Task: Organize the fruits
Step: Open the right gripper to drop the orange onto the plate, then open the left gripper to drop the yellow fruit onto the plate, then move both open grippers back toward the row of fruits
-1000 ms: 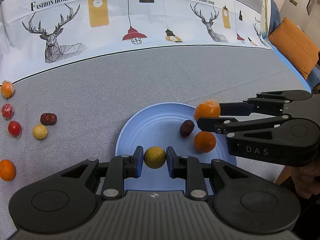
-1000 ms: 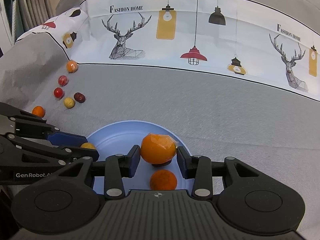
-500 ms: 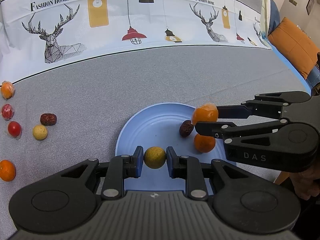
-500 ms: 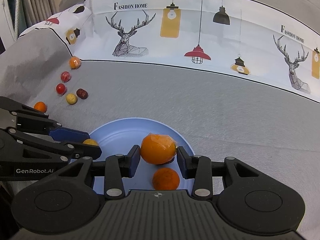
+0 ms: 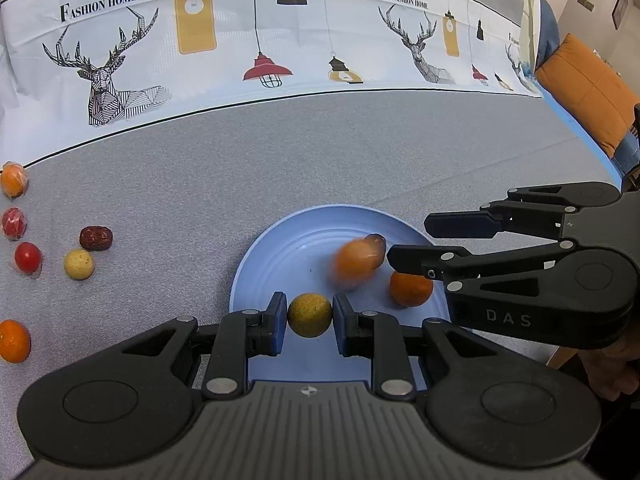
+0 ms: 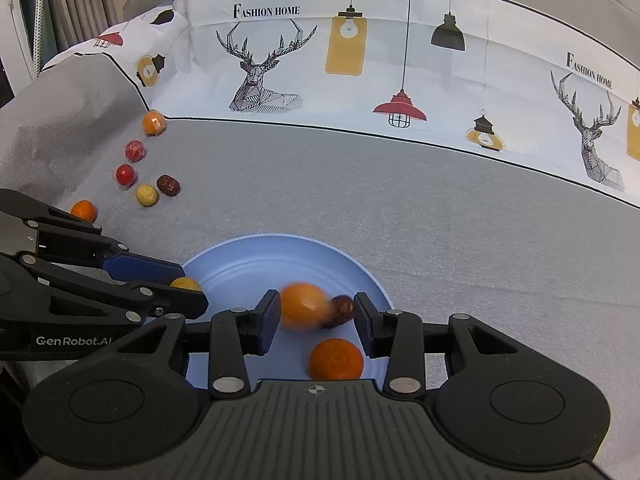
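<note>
A blue plate (image 5: 280, 256) (image 6: 248, 264) lies on the grey cloth. My left gripper (image 5: 310, 315) is shut on a yellow-green round fruit (image 5: 310, 315) over the plate's near rim; in the right wrist view the left gripper (image 6: 182, 282) shows at the left. My right gripper (image 6: 316, 312) (image 5: 408, 242) is open over the plate. A wrapped orange fruit (image 6: 301, 311) (image 5: 354, 265), blurred, is loose between its fingers. A dark red date (image 6: 342, 309) (image 5: 376, 242) and an orange mandarin (image 6: 336, 360) (image 5: 411, 288) lie on the plate.
Several loose fruits lie on the cloth at the left: a wrapped orange one (image 5: 13, 180), a wrapped red one (image 5: 14, 222), a red tomato (image 5: 27, 257), a yellow ball (image 5: 79, 264), a date (image 5: 96, 238), a mandarin (image 5: 14, 340). An orange cushion (image 5: 588, 92) is far right.
My right gripper has opened and let go of the wrapped orange fruit, which drops onto the plate beside the date. My left gripper still holds the yellow-green fruit.
</note>
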A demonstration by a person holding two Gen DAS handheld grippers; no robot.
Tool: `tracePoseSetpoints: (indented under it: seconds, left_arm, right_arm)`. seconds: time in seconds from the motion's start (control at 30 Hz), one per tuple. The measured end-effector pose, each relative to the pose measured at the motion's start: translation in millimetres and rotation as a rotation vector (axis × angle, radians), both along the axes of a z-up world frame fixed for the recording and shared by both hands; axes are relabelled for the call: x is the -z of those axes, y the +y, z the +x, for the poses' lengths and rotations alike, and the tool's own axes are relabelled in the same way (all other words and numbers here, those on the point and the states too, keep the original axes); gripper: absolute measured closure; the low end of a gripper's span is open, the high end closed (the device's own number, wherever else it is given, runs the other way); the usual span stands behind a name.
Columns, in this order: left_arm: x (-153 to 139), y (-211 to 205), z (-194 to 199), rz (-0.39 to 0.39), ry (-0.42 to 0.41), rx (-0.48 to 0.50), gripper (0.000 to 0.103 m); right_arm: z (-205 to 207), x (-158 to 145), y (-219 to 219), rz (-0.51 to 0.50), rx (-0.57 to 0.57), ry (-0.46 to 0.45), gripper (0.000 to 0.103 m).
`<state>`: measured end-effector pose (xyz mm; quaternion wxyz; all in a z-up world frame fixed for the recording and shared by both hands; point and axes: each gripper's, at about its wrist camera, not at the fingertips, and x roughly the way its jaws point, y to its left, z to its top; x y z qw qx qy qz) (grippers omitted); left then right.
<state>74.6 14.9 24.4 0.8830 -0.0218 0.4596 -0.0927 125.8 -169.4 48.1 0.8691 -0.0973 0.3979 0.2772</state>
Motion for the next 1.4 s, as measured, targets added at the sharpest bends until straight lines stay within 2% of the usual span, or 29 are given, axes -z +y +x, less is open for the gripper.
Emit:
tracePoseSetpoints:
  seconds: [0.07, 0.13, 0.2, 0.5, 0.57, 0.6, 0.7, 0.77, 0.87, 1.03, 1.2, 1.33, 1.4]
  left_arm:
    - [0.5, 0.0, 0.2, -0.004, 0.001, -0.002, 0.076]
    - [1.6, -0.4, 1.0, -0.011, 0.009, 0.000, 0.072]
    - [0.9, -0.5, 0.9, -0.005, 0.001, 0.001, 0.064]
    - [-5.6, 6.7, -1.4, -0.007, -0.037, -0.041, 0.065]
    - [-9.1, 9.8, -2.2, -0.011, -0.055, -0.060, 0.068]
    - [-10.9, 11.9, -2.7, -0.010, -0.063, -0.069, 0.074]
    - [-15.8, 17.3, -4.0, 0.009, -0.087, -0.108, 0.083]
    - [-20.2, 20.7, -5.2, 0.022, -0.107, -0.129, 0.086]
    - [-27.5, 25.4, -7.8, 0.028, -0.141, -0.155, 0.088]
    - [-34.9, 28.2, -9.4, 0.055, -0.176, -0.172, 0.089]
    - [-47.0, 31.3, -13.6, 0.091, -0.225, -0.194, 0.089]
    - [-70.7, 64.2, -9.5, -0.096, -0.206, -0.311, 0.089]
    - [-84.1, 77.7, 1.6, -0.131, -0.196, -0.360, 0.089]
  right_arm:
    - [-0.3, 0.1, 0.6, -0.004, -0.001, -0.001, 0.060]
    - [-0.8, 0.0, 1.0, -0.010, -0.001, -0.005, 0.052]
    - [-1.3, -0.9, 0.9, -0.010, 0.004, -0.012, 0.048]
    - [0.4, -2.4, -2.3, -0.016, 0.046, -0.032, 0.044]
    - [1.7, -3.3, -3.4, -0.016, 0.057, -0.040, 0.044]
    - [2.6, -3.8, -3.8, -0.016, 0.062, -0.043, 0.044]
    - [2.9, -5.7, -4.0, -0.023, 0.076, -0.065, 0.044]
    - [3.3, -7.9, -4.2, -0.023, 0.086, -0.084, 0.045]
    - [4.6, -11.1, -6.4, -0.013, 0.106, -0.112, 0.049]
    - [6.9, -16.5, -9.2, 0.022, 0.119, -0.146, 0.074]
    - [7.3, -22.0, -7.9, 0.056, 0.122, -0.171, 0.077]
    - [5.3, -27.1, -7.3, 0.085, 0.118, -0.186, 0.077]
    - [5.7, -28.9, -7.2, 0.096, 0.117, -0.190, 0.077]
